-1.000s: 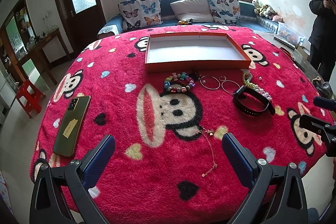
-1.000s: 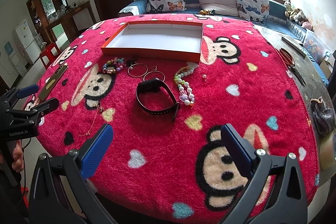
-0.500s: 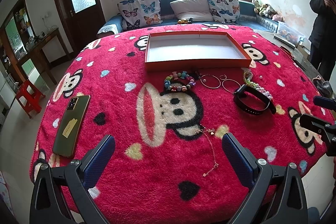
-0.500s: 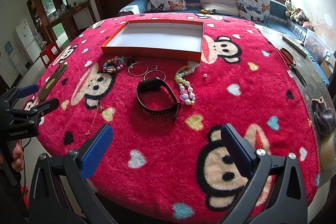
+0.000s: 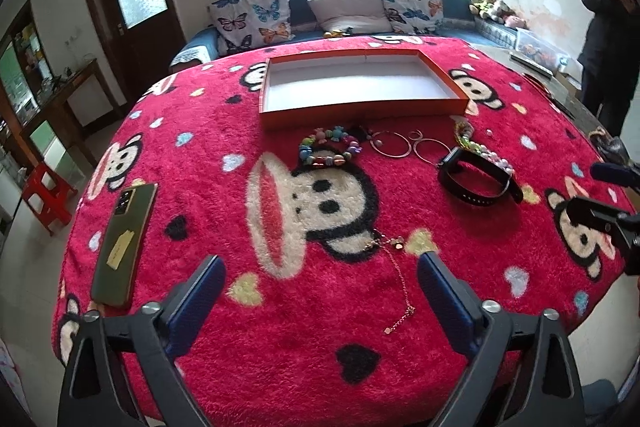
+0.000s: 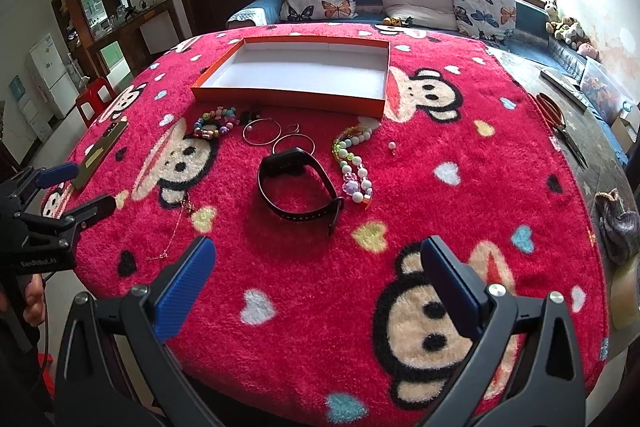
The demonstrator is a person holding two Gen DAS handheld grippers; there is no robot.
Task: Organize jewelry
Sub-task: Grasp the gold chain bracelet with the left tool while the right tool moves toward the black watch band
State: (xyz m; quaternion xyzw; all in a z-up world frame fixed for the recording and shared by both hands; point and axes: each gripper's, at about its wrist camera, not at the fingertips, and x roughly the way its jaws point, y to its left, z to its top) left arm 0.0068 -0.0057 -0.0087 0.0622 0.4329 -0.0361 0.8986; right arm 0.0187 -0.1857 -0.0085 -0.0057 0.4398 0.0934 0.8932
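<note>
Left tool (image 5: 320, 291), wide and just narrowing, hangs over gold chain (image 5: 394, 279), phone (image 5: 124, 243) nearby

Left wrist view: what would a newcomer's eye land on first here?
The bright red monkey-print blanket covering the whole table. On it lies an empty orange tray at the far side, with the jewelry strung along its near edge: a colourful bead bracelet, hoop rings, a black wristband. A thin gold chain lies nearest, between the open left gripper fingers.
</note>
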